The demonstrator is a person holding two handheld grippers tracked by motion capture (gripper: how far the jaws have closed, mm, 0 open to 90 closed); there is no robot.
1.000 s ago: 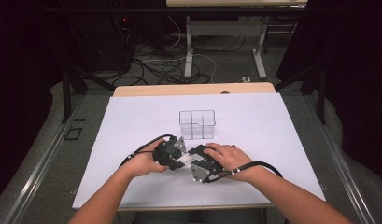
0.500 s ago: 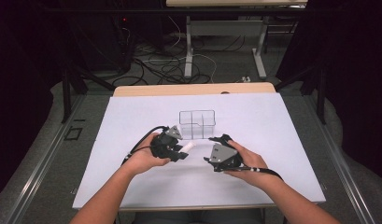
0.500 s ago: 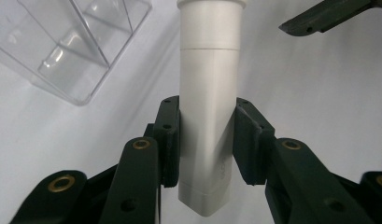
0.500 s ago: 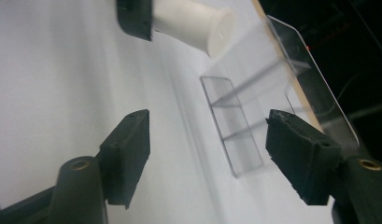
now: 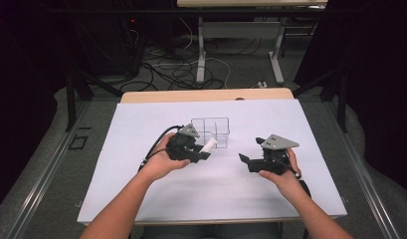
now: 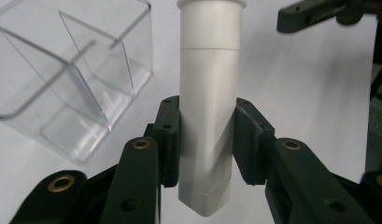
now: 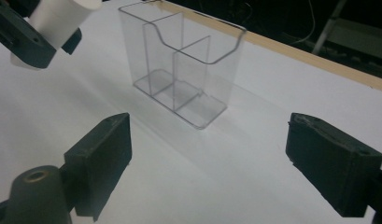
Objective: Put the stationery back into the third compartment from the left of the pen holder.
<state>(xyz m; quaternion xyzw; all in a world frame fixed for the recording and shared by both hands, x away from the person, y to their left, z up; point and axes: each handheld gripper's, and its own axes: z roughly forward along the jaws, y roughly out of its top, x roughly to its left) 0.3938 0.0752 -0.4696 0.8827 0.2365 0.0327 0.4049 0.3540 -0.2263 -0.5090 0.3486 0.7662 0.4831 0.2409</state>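
The left gripper point(image 5: 203, 152) clamps a white plastic tube with a squared end point(image 6: 208, 107) just beside the clear plastic divided box point(image 5: 211, 130) on the white counter point(image 5: 141, 189); the right gripper point(image 5: 245, 160) gapes wide, holding nothing; judging by this, insertion remains undone.

The left gripper point(image 6: 206, 144) clamped a white plastic tube point(image 6: 209, 100) between its black jaws, above the white table point(image 6: 296, 88). A clear divided container point(image 6: 74, 70) stood just left.
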